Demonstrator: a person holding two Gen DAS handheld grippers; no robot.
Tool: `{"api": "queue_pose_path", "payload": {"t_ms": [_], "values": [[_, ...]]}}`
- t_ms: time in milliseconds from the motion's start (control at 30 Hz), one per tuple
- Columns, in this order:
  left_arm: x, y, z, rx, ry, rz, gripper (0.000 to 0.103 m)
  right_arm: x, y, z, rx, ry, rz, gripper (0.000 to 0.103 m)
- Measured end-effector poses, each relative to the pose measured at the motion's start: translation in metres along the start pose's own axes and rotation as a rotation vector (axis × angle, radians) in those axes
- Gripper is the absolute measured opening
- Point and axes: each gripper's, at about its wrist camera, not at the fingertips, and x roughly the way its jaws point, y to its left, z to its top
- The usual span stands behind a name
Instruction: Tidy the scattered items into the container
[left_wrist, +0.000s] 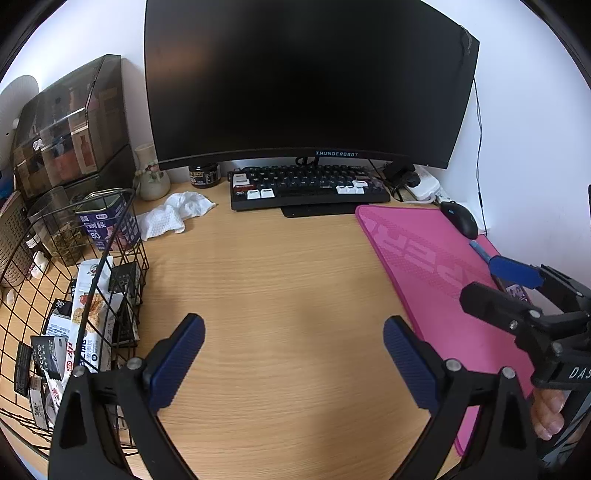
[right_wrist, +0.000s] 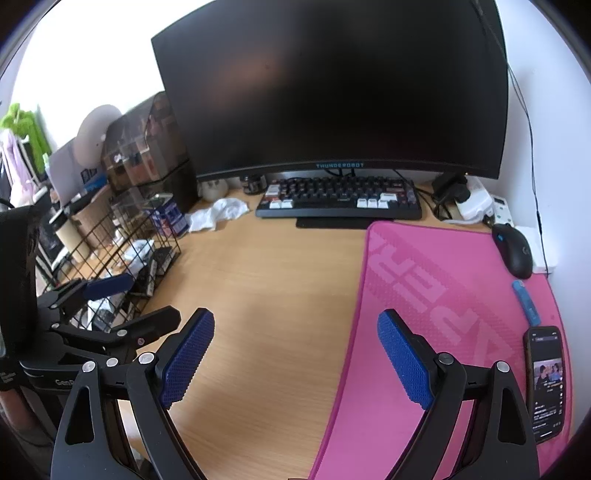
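Note:
A black wire basket (left_wrist: 122, 236) stands at the left of the wooden desk, holding several snack packets (left_wrist: 88, 306) and small boxes. It also shows in the right wrist view (right_wrist: 147, 236). My left gripper (left_wrist: 293, 350) is open and empty over bare desk, just right of the basket. My right gripper (right_wrist: 295, 350) is open and empty over the desk at the edge of the pink mat (right_wrist: 443, 295). A crumpled white tissue (left_wrist: 173, 214) lies behind the basket. A blue pen (right_wrist: 526, 301) lies on the mat.
A black monitor (left_wrist: 306, 81) and keyboard (left_wrist: 310, 184) stand at the back. A black mouse (right_wrist: 515, 249) and a phone (right_wrist: 546, 380) lie on the mat's right side. A smoky storage box (left_wrist: 70, 122), a tin (left_wrist: 107, 221) and a jar (left_wrist: 203, 175) crowd the back left.

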Motion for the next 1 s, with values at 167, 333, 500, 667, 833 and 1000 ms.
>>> {"api": "queue_pose_path", "payload": {"t_ms": [167,333,500,667,833,1000], "values": [[0.0000,0.0004,0.0000,0.001,0.002,0.001,0.097,-0.0001,0.0000,-0.0002,-0.005,0.003,0.003,0.091],[-0.0001,0.0009,0.0001,0.002,0.002,0.002,0.097,-0.0002,-0.0002,-0.0002,-0.003,0.005,0.001,0.091],[0.0006,0.0012,0.0004,-0.001,0.005,0.002,0.097,0.0001,-0.0001,0.0000,-0.002,0.008,0.001,0.091],[0.0000,0.0009,0.0002,0.000,0.004,0.003,0.097,-0.0005,0.0001,0.0003,-0.004,0.005,0.002,0.091],[0.0004,0.0013,0.0003,-0.005,0.005,0.008,0.097,0.0011,0.0002,-0.0002,-0.003,0.010,0.002,0.091],[-0.0002,0.0031,0.0010,-0.011,0.003,0.011,0.097,0.0020,0.0005,-0.0007,-0.004,0.011,0.002,0.091]]}}
